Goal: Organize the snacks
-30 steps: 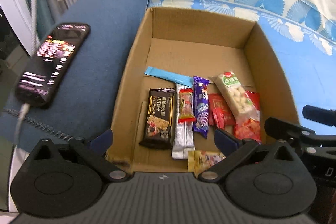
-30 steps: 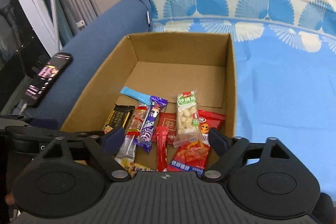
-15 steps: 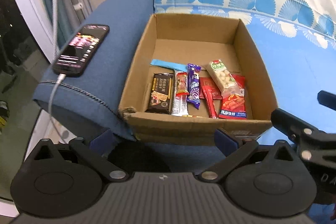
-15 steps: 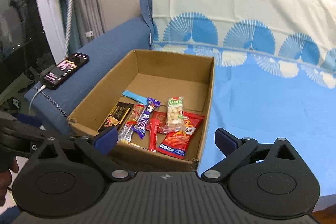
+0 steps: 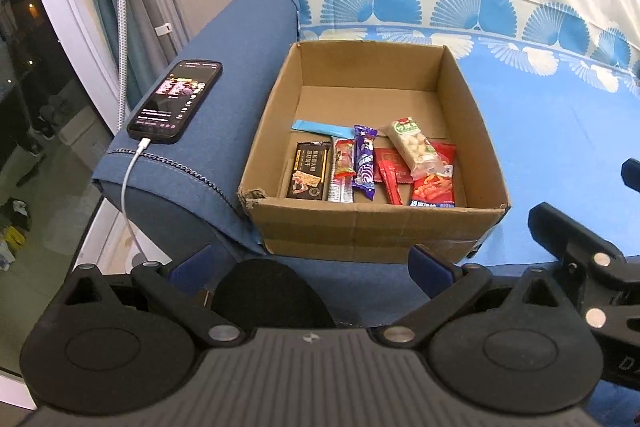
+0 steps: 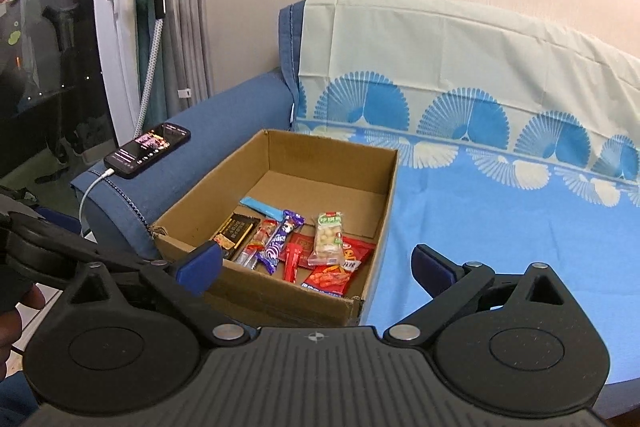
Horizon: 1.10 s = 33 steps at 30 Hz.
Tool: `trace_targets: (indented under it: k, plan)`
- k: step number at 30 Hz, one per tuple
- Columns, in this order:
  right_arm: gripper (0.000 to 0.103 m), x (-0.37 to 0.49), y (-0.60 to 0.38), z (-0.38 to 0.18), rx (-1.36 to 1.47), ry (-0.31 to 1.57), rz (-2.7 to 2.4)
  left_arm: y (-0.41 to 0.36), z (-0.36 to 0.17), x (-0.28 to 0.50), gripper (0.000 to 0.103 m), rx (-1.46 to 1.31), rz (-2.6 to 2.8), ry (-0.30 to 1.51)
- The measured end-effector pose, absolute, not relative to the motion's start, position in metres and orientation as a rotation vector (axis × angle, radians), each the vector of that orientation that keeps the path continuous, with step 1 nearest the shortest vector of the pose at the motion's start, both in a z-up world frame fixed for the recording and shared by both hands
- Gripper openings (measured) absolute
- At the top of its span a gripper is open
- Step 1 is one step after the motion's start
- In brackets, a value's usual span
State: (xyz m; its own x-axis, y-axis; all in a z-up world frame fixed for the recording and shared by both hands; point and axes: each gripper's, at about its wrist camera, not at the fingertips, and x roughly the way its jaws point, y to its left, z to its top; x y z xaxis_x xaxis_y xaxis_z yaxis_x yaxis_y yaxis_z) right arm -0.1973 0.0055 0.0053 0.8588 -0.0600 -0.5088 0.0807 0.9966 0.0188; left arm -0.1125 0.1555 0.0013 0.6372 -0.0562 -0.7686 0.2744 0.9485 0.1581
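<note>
An open cardboard box (image 5: 360, 227) sits on the sofa seat with several snacks lined up along its near side. Among them are a black bar (image 5: 308, 169), a purple bar (image 5: 365, 163), a clear nut pack (image 5: 412, 147) and a red chili pack (image 5: 434, 183). My left gripper (image 5: 310, 263) hangs open in front of the box's near wall, nothing between its fingers. My right gripper (image 6: 316, 261) is open too, empty, over the box's (image 6: 280, 291) near right corner. The same snacks (image 6: 328, 239) show in the right wrist view.
A lit phone (image 5: 176, 103) on a white charging cable (image 5: 128, 179) lies on the blue armrest left of the box. A blue fan-patterned cover (image 5: 560, 131) spreads over the seat to the right. The other gripper's body (image 5: 580, 251) juts in at the right edge.
Both grippers have drawn back and upward from over the box, so the box now lies farther ahead. The right gripper's jaws have spread slightly wider. The snacks have not moved.
</note>
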Motion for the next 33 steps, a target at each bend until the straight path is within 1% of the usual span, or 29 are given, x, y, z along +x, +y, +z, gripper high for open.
trace_targets:
  k: [11, 14, 18, 23, 26, 33]
  plan:
    - [0.102, -0.209, 0.005, 0.009, 0.049, 0.503, -0.085, 0.155, 0.004, -0.118, 0.103, 0.271, -0.178, 0.837]
    - [0.102, -0.210, 0.005, 0.008, 0.053, 0.498, -0.090, 0.152, 0.001, -0.117, 0.103, 0.310, -0.128, 0.822]
    - [0.102, -0.209, 0.005, 0.007, 0.054, 0.496, -0.090, 0.152, -0.005, -0.110, 0.103, 0.325, -0.117, 0.858]
    - [0.102, -0.208, 0.005, 0.006, 0.060, 0.500, -0.094, 0.155, -0.004, -0.106, 0.103, 0.317, -0.130, 0.834]
    - [0.102, -0.205, 0.003, 0.005, 0.069, 0.503, -0.107, 0.156, -0.005, -0.100, 0.103, 0.292, -0.158, 0.875]
    - [0.102, -0.199, 0.001, 0.000, 0.072, 0.524, -0.124, 0.152, -0.007, -0.099, 0.103, 0.285, -0.189, 0.874]
